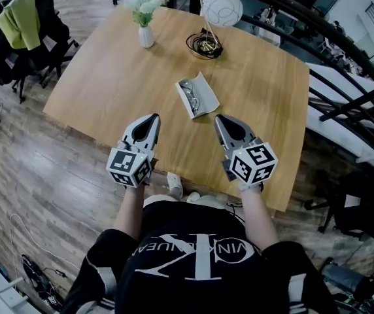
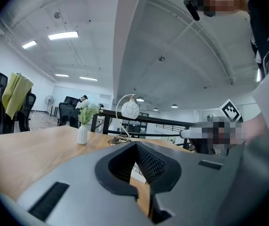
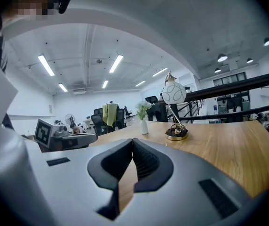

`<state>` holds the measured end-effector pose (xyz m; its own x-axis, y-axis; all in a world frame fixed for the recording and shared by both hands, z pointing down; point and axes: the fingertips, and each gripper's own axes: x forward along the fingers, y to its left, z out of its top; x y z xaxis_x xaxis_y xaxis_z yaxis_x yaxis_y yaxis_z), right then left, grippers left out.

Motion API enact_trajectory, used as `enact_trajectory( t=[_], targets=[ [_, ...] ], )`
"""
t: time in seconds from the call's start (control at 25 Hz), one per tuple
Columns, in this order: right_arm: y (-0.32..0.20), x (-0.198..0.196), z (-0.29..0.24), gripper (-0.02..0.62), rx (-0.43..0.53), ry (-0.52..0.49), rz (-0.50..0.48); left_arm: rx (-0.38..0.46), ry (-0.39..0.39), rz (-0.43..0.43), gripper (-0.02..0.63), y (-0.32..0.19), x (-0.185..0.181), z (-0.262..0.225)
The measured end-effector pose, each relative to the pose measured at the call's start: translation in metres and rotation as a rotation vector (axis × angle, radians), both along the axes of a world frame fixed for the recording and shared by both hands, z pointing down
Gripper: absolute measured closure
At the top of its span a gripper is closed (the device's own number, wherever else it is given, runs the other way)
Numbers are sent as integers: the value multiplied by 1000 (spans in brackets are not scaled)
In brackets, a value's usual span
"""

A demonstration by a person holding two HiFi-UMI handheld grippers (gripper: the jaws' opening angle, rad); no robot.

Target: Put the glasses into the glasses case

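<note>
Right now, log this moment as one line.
left gripper shut, empty | right gripper shut, empty | glasses lying in open glasses case, untouched

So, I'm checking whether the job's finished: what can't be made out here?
- Glasses in the open case: head view, too small to tell whether they are folded or fully seated.
- Case in the gripper views: the near table is blocked by the left hand-held gripper and the right hand-held gripper themselves.
</note>
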<state>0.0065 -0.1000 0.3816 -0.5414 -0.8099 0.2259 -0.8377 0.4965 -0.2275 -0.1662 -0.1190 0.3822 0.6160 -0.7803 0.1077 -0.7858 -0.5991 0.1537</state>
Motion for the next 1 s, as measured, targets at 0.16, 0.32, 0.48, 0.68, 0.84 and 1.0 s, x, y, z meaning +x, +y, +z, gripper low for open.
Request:
enact_trajectory(
  t=[0.16,0.32,0.48,0.68,0.84,1.0],
  targets=[
    [6,1,-3,569,14,-2,15,10,13,-18,591,7,-5,-7],
    [11,3,-4,569,21,-3,21,14,20,-31,591,12,-7,-13],
    [12,5,-8,569,34,-7,26,23,18,-31,591,13,-8,-14],
    [15,7,-12,569,46,-7,30,30,30,-36,591,14,-6,-23],
    [16,8,-14,569,52,-8,31,36,39,-34,591,14,-4,-26],
    [18,12,-14,569,56,-8,30,32,33,-28,591,15,2,-25]
  ],
)
